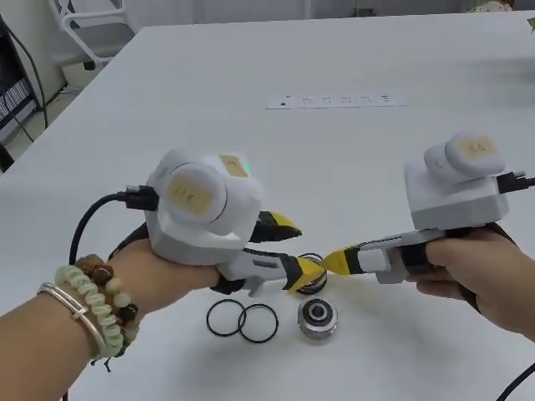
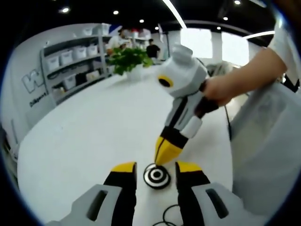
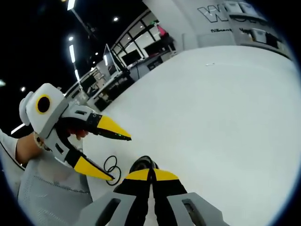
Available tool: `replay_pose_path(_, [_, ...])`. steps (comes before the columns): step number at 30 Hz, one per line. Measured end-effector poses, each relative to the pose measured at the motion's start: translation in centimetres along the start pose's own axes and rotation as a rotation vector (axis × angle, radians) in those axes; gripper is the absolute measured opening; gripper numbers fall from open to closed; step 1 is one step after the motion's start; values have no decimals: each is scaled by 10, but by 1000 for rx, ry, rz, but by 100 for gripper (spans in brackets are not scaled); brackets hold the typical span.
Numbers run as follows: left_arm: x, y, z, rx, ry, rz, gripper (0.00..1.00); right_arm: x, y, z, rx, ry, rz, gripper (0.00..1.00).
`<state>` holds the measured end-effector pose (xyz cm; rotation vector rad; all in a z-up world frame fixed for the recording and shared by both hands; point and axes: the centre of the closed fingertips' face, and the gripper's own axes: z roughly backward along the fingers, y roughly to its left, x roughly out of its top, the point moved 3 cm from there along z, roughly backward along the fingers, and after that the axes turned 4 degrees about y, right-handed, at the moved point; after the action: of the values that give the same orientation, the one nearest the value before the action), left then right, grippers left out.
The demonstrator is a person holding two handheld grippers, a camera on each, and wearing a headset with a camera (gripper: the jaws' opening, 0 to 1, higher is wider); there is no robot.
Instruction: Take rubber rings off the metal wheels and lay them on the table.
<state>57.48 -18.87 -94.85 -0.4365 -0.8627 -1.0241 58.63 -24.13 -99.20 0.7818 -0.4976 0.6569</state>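
A metal wheel with a black rubber ring (image 2: 157, 177) lies on the white table between the two yellow-tipped jaws of my left gripper (image 2: 156, 168), which is open around it with small gaps. In the head view that wheel (image 1: 313, 282) is half hidden behind the jaws of the left gripper (image 1: 294, 248). My right gripper (image 1: 330, 261) comes in from the right, shut, its tip (image 2: 163, 155) touching the wheel's rim; I cannot tell whether it pinches the ring. Two loose rubber rings (image 1: 242, 320) lie side by side on the table. A bare metal wheel (image 1: 318, 319) stands right of them.
A white power strip (image 1: 338, 101) lies farther back on the table (image 1: 251, 125). A chair (image 1: 90, 21) stands past the far left corner. A potted plant (image 2: 128, 59) sits at the table's far end, with shelves behind it.
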Motion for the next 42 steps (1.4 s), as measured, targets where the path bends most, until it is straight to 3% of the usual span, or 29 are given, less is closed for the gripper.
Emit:
replay_pose_path(4, [8, 0, 12, 12, 23, -12, 37, 0, 0, 0, -2, 2, 8, 0])
replay_pose_path(12, [29, 2, 53, 44, -20, -41, 47, 0, -1, 2, -6, 2, 12, 0])
replay_pose_path(22, [28, -3, 103, 78, -55, -65, 53, 1, -4, 5, -13, -3, 7, 0])
replay_pose_path(31, [13, -6, 135, 143, -74, -30, 54, 1, -7, 8, -22, -7, -1, 0])
replay_pose_path(42, [-22, -11, 155, 208, -77, 69, 62, 7, -8, 15, -33, -34, 2, 0])
